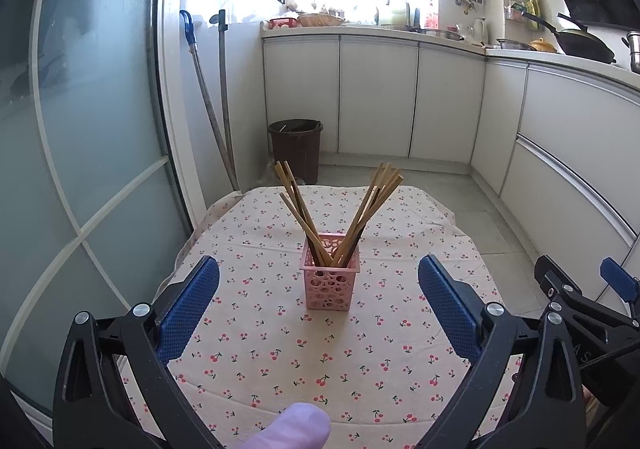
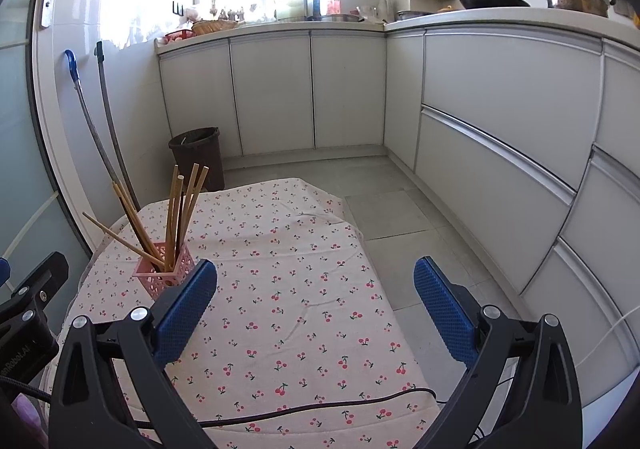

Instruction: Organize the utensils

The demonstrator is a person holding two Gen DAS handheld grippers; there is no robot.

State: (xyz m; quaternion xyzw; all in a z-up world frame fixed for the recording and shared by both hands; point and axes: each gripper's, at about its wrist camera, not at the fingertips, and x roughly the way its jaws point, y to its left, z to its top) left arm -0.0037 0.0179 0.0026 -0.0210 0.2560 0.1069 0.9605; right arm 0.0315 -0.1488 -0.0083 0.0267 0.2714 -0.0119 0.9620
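A pink perforated holder [image 1: 330,273] stands upright on the cherry-print tablecloth [image 1: 280,349]. Several wooden chopsticks [image 1: 344,209] stand in it, fanned left and right. My left gripper [image 1: 319,301] is open and empty, a little short of the holder, which sits centred between its blue pads [image 1: 188,309]. In the right wrist view the holder [image 2: 166,269] and chopsticks [image 2: 176,209] are at the left, partly behind the left blue pad [image 2: 186,309]. My right gripper [image 2: 316,303] is open and empty over the cloth [image 2: 300,309].
A brown bin [image 1: 296,147] stands on the floor behind the table. Two mop handles [image 1: 218,109] lean at the glass door. White cabinets [image 2: 500,129] run along the back and right. A black cable [image 2: 320,407] crosses the cloth's near edge. The right gripper's body [image 1: 580,297] shows at the right.
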